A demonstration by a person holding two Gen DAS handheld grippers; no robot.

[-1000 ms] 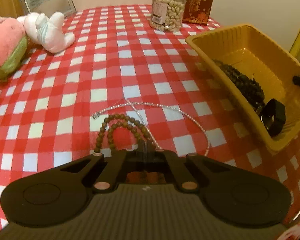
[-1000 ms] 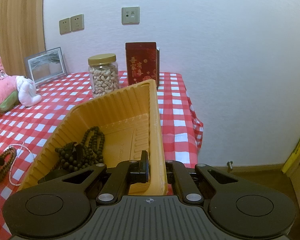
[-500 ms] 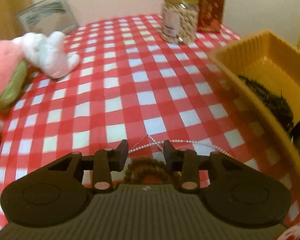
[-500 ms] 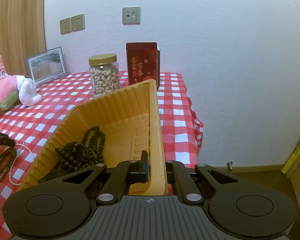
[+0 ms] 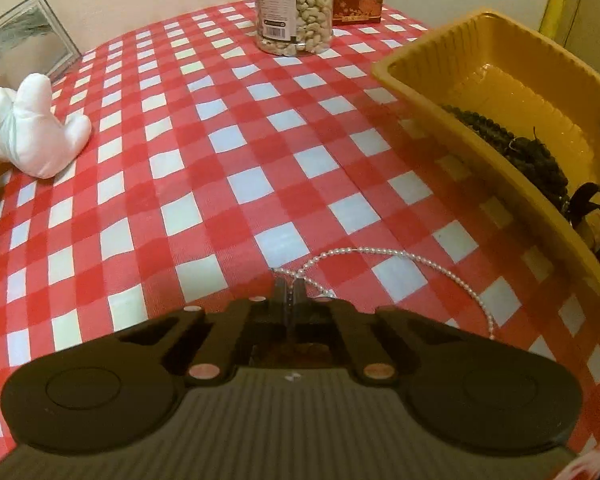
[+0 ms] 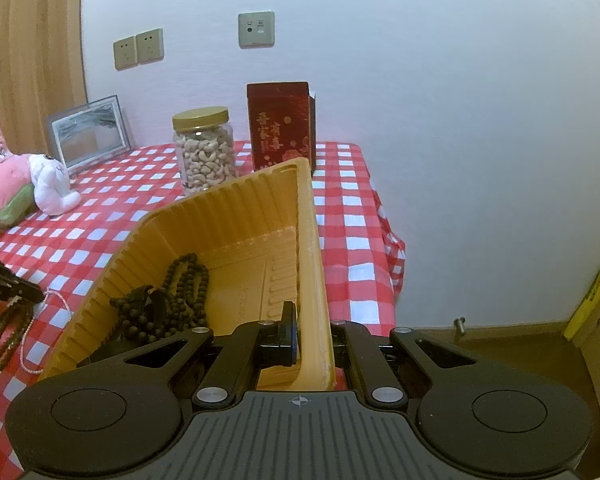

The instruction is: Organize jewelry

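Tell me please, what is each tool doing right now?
Left tool: closed on the brown wooden bead bracelet.
Right tool: closed on the yellow plastic tray wall.

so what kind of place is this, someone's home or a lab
Most likely a home, perhaps a dining corner. A red checked tablecloth covers the table, with a jar of cashews, a photo frame and plush toys on it, and wall sockets behind.
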